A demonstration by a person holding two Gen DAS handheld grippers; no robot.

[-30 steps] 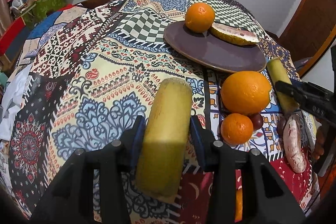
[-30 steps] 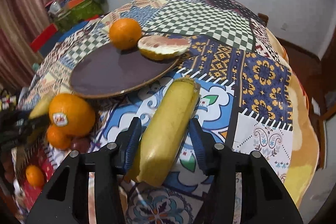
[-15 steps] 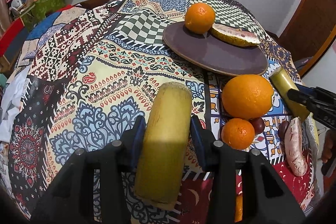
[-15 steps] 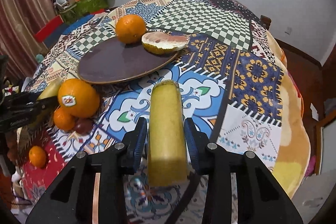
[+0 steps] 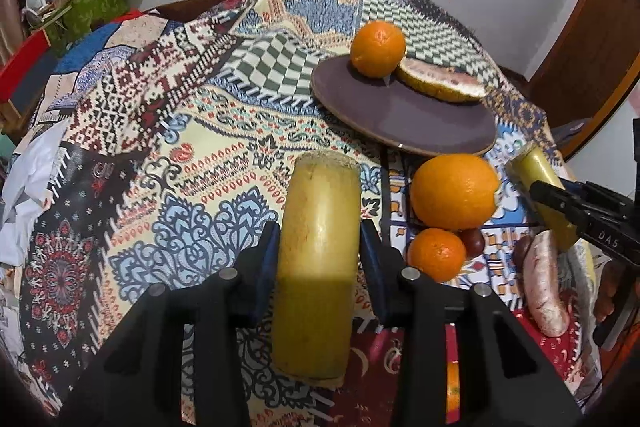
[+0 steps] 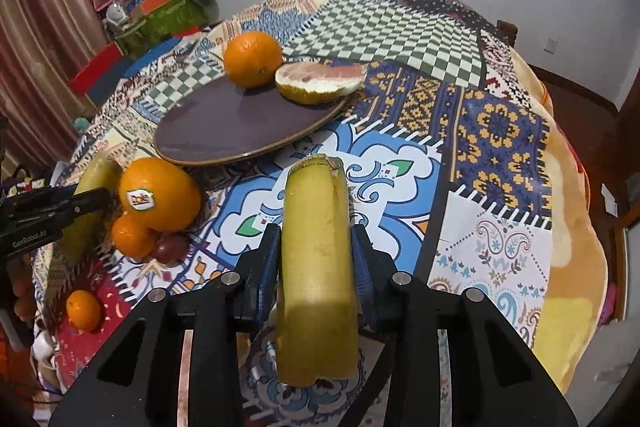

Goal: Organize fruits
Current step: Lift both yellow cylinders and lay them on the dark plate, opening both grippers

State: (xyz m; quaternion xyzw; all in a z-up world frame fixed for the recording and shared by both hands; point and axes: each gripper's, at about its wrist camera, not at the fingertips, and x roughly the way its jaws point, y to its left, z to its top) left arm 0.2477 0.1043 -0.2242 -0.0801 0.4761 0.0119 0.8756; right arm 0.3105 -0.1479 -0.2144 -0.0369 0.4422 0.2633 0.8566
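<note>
Left wrist view: I am keeping the left hand-held gripper clamped on one banana piece, its jaws having just closed further. I am clamping the right hand-held gripper on a second banana piece, jaws likewise tightening, above the table just before the brown plate.

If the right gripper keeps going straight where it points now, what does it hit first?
Probably bare patterned tablecloth, just short of the dark round plate. The right gripper holds a yellow banana piece; depth is uncertain.
</note>
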